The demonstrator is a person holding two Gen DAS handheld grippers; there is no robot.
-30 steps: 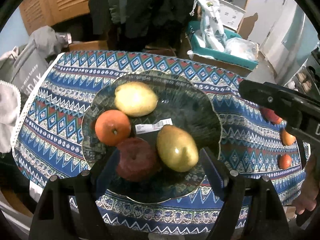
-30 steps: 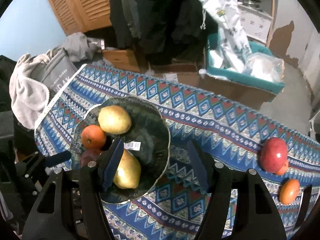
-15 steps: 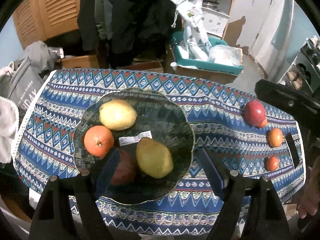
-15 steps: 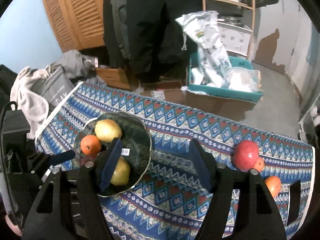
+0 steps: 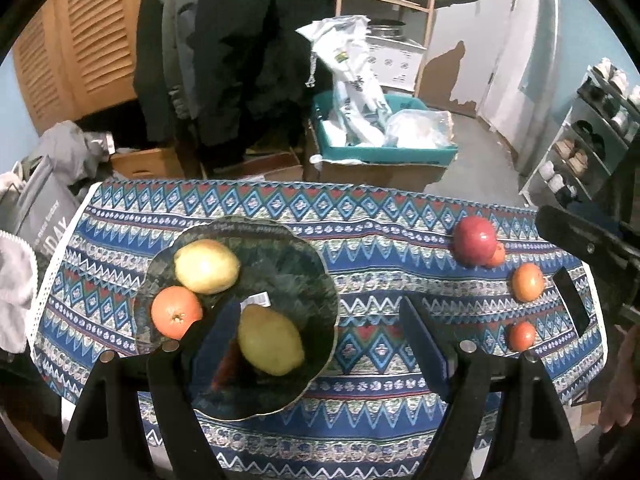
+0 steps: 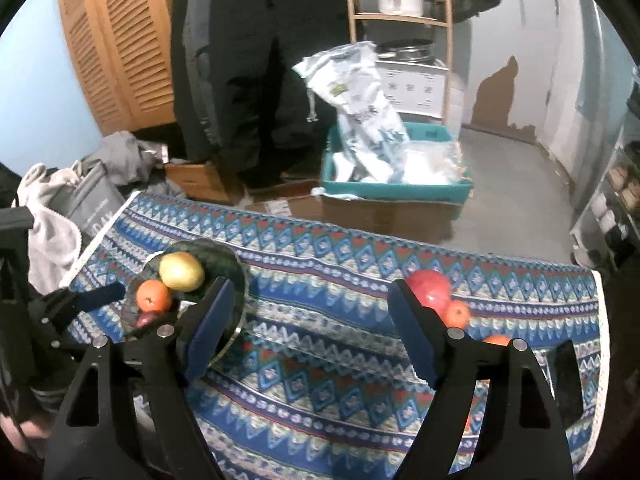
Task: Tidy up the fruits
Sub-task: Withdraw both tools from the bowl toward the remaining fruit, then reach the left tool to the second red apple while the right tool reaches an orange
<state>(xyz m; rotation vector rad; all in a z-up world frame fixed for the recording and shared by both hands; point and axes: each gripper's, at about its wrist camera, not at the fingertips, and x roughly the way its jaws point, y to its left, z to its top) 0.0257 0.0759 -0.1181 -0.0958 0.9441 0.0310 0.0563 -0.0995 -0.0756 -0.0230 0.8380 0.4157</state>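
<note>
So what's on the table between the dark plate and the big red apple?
Nothing, only bare patterned tablecloth between plate and apple, clearest in the left wrist view.

Table under patterned cloth, dark plate, red apple, three oranges

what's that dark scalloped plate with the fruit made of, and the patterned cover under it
The dark green scalloped plate looks like glass: glossy and see-through at the rim, where the pattern shows through. The blue zigzag-patterned table cover appears to be matte woven fabric with a white trimmed edge.
</note>
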